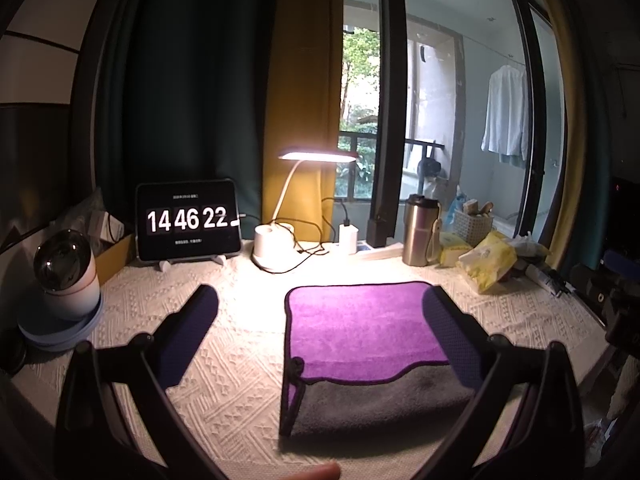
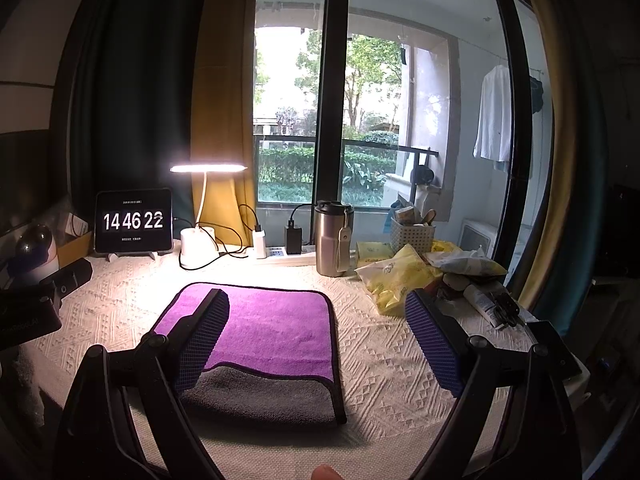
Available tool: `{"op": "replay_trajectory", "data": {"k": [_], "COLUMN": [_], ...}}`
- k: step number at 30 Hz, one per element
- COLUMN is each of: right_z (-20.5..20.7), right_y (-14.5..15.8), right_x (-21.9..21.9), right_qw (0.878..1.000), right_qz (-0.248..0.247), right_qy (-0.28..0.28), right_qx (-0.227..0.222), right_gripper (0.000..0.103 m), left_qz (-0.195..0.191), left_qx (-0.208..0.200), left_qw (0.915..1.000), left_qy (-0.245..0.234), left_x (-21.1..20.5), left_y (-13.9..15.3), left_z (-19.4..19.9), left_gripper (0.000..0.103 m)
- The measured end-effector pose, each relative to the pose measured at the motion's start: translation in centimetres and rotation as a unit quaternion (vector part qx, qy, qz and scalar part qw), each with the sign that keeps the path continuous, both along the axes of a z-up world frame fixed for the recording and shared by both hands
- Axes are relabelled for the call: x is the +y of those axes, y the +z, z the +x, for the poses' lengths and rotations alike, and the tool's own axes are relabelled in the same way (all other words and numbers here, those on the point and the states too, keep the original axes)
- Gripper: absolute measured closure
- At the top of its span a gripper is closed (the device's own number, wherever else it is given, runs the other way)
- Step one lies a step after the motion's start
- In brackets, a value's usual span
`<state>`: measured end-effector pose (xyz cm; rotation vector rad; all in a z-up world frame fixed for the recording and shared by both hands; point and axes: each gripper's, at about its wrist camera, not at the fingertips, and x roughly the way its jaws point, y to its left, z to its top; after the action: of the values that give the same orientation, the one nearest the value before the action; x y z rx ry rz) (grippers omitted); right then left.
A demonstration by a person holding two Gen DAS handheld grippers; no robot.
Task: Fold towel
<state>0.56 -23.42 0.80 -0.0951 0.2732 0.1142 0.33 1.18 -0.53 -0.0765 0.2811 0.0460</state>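
Left wrist view
Claw: my left gripper (image 1: 320,320) hangs with its jaws spread wide, nothing between them.
Towel: the towel (image 1: 360,324) lies flat ahead and right of centre, purple face folded over grey, the grey strip showing at the near edge.
Relation: my right finger (image 1: 452,336) overlaps the towel's right side in the picture; my left finger stands well off its left edge. Whether either touches cloth I cannot tell.
Axis: it reads near-square, slightly longer running away from me.

Right wrist view
Claw: my right gripper (image 2: 316,344) is likewise wide apart and empty.
Towel: the same towel (image 2: 276,332) sits ahead and left of centre, its black-piped right edge between my fingers.
Relation: my left finger overlaps the towel's left half; the other finger is clear to the right of the towel.
Nearer hand: I judge both about equally near, one on each side of the towel.

Surface and room
Cloth: a cream knitted table cover (image 2: 380,360) lies under the towel; soft, so an edge may drag.
Behind the towel: lit desk lamp (image 2: 206,169), clock tablet (image 2: 134,222) behind and left, steel tumbler (image 2: 332,240) behind and right, yellow packets (image 2: 400,276) right.
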Motion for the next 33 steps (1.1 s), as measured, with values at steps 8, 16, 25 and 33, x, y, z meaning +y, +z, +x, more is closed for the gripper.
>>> {"op": "replay_trajectory", "data": {"k": [8, 16, 25, 33], "right_z": [0.01, -0.03, 0.01, -0.25], "right_y": [-0.01, -0.06, 0.02, -0.15], "right_x": [-0.03, -0.04, -0.05, 0.04], "right_qw": [1.0, 1.0, 1.0, 1.0], "right_qz": [0.0, 0.0, 0.0, 0.001], "right_qy": [0.0, 0.0, 0.0, 0.0], "right_qx": [0.0, 0.001, 0.002, 0.003], "right_gripper": [0.011, 0.011, 0.011, 0.011], "left_qz": [-0.001, 0.0, 0.0, 0.0], "left_qx": [0.0, 0.0, 0.001, 0.001], "left_qw": [1.0, 1.0, 1.0, 1.0], "left_qy": [0.0, -0.001, -0.001, 0.0], "left_x": [0.03, -0.08, -0.09, -0.08], "left_y": [0.01, -0.06, -0.02, -0.01], "left_z": [0.02, -0.01, 0.02, 0.02], "left_gripper": [0.0, 0.0, 0.0, 0.0]}}
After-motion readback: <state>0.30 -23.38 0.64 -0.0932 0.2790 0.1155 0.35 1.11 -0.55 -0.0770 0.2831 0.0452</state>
